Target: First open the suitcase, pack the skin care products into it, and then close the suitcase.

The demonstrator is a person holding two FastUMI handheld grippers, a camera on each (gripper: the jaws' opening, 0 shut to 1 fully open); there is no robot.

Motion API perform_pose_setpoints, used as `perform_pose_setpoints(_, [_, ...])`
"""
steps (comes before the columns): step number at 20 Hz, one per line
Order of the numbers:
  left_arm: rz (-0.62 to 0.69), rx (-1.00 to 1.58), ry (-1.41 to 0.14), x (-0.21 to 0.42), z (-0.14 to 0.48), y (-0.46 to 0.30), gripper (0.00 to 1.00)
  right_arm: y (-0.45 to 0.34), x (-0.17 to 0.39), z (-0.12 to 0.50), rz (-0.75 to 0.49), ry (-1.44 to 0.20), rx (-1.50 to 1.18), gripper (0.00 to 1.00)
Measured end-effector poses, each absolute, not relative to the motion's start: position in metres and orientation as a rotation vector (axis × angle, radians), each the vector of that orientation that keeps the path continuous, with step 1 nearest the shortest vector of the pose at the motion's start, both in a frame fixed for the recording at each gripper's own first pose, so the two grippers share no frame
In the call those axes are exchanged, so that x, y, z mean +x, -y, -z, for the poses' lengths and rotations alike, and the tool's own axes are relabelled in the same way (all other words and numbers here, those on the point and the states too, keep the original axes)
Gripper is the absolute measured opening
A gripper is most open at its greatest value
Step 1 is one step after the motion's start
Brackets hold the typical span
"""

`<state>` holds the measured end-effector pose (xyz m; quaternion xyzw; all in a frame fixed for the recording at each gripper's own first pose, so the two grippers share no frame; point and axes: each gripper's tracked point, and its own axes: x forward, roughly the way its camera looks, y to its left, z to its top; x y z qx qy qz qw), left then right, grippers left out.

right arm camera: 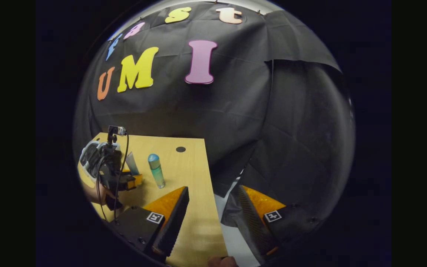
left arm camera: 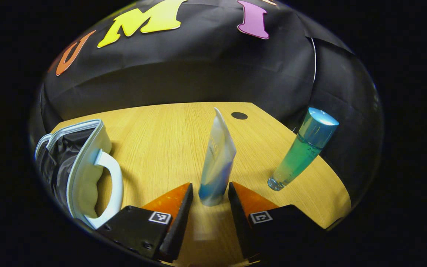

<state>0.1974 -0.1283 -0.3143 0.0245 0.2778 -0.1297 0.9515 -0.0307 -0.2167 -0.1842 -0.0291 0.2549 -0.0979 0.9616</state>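
With the suitcase (left arm camera: 83, 167) already unzipped and lying open at the far left of the table (left arm camera: 161, 133), handle toward us and dark lining on show, packing is what comes next, I'd say. Now to the right of it: the bottle (left arm camera: 302, 148) stands upright by the table's right edge, apart from everything, waiting its turn. Nearer the middle, the tube (left arm camera: 217, 163) stands cap-down, and the left gripper (left arm camera: 210, 194) has its jaws spread either side of the cap end, close but with a sliver of table showing each side — lined up for a grab, not yet clamped. Low on the tube makes sense: that's the stiff part. Over in the right gripper view, the right gripper (right arm camera: 213, 202) hangs back at the table's near right edge, jaws wide, nothing between them.
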Motion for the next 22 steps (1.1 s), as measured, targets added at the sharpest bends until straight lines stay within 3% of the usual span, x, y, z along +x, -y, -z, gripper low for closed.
perform_pose_setpoints(2, [0.272, 0.056, -0.569, 0.199, 0.315, 0.128, 0.44, 0.209, -0.027, 0.185, 0.183, -0.515, -0.061, 0.80])
perform_pose_setpoints(4, [0.277, 0.063, -0.577, 0.199, 0.314, 0.125, 0.46, 0.202, -0.023, 0.188, 0.163, -0.512, -0.064, 0.80])
perform_pose_setpoints(7, [0.294, 0.034, -0.566, 0.191, 0.299, 0.122, 0.31, 0.187, -0.014, 0.198, 0.120, -0.508, -0.071, 0.79])
perform_pose_setpoints(8, [0.299, 0.018, -0.561, 0.185, 0.289, 0.120, 0.37, 0.180, -0.009, 0.203, 0.101, -0.509, -0.068, 0.80])
perform_pose_setpoints(14, [0.246, -0.063, -0.513, 0.127, 0.211, 0.077, 0.37, 0.113, 0.024, 0.259, -0.070, -0.569, -0.038, 0.80])
perform_pose_setpoints(22, [0.113, -0.120, -0.512, 0.048, 0.164, 0.008, 0.37, 0.068, 0.090, 0.324, -0.136, -0.631, 0.023, 0.80])
